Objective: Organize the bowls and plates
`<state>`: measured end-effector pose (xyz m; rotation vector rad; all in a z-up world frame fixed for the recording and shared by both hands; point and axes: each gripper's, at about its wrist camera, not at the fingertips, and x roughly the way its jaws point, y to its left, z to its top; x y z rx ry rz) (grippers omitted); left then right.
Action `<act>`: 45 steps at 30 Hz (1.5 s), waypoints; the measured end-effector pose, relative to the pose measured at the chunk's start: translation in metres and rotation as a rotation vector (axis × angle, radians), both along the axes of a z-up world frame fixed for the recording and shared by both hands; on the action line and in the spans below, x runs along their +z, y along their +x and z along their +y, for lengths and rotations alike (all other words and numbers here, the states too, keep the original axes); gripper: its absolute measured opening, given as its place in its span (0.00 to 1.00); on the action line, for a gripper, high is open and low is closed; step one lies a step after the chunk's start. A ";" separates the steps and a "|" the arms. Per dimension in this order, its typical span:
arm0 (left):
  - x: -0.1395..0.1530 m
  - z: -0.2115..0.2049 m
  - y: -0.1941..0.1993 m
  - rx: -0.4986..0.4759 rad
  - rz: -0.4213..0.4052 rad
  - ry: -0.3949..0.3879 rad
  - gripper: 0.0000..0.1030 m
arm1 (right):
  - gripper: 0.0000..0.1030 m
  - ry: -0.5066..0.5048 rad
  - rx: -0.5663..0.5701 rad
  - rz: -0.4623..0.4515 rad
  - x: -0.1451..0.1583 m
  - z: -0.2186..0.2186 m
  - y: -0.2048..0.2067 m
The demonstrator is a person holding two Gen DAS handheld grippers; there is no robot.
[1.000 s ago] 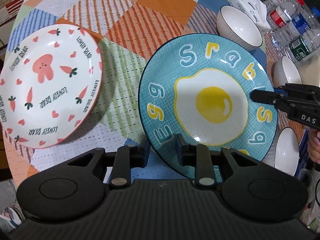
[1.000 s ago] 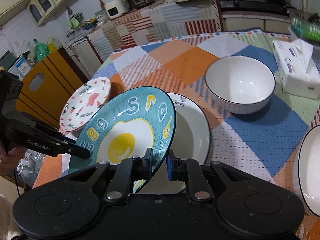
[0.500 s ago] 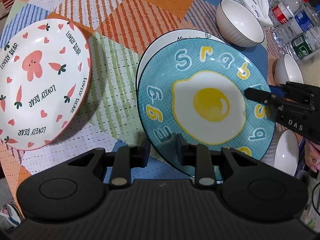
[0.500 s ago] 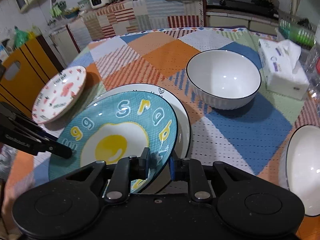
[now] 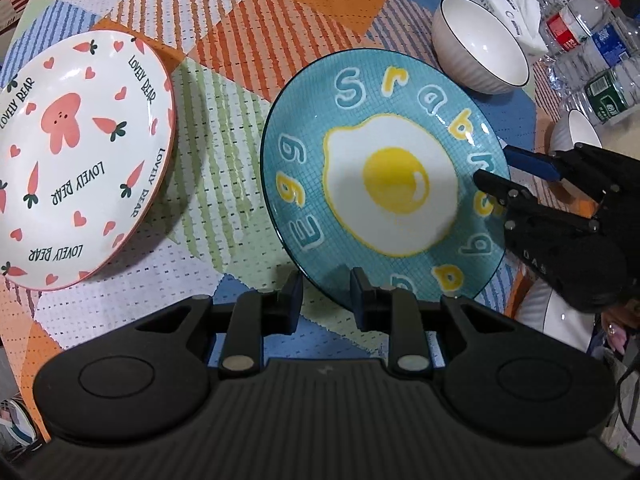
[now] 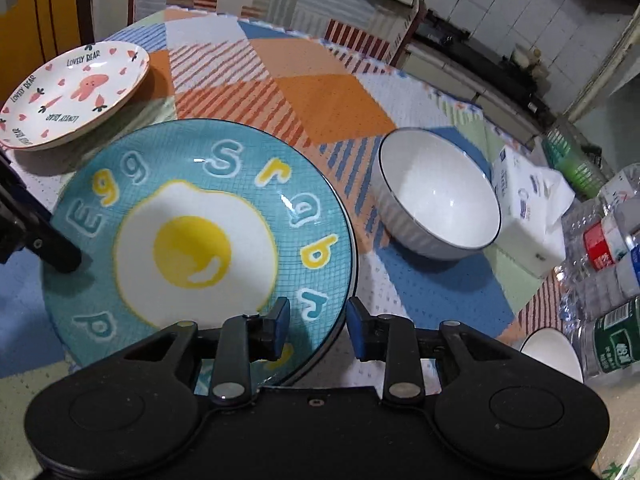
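Egg plate rim sits between your left gripper pads, apparently pinched; right gripper jaws are opening, straddling the opposite rim untouched

Egg plate lies between bear plate and bowl
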<state>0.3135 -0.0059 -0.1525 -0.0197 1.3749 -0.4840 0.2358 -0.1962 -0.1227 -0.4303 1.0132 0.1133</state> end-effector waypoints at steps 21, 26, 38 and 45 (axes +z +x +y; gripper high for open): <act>0.110 0.085 -0.067 0.014 -0.219 -0.001 0.23 | 0.48 0.330 0.145 -0.091 0.097 0.029 -0.041; 0.132 0.114 -0.075 0.026 -0.273 -0.015 0.27 | 0.59 0.380 0.243 -0.149 0.115 0.052 -0.049; 0.118 0.171 -0.046 0.205 -0.310 0.038 0.47 | 0.95 0.504 0.306 -0.278 0.117 0.094 0.028; 0.114 0.204 -0.028 0.320 -0.402 0.049 0.71 | 0.93 0.592 0.207 -0.145 0.084 0.099 0.107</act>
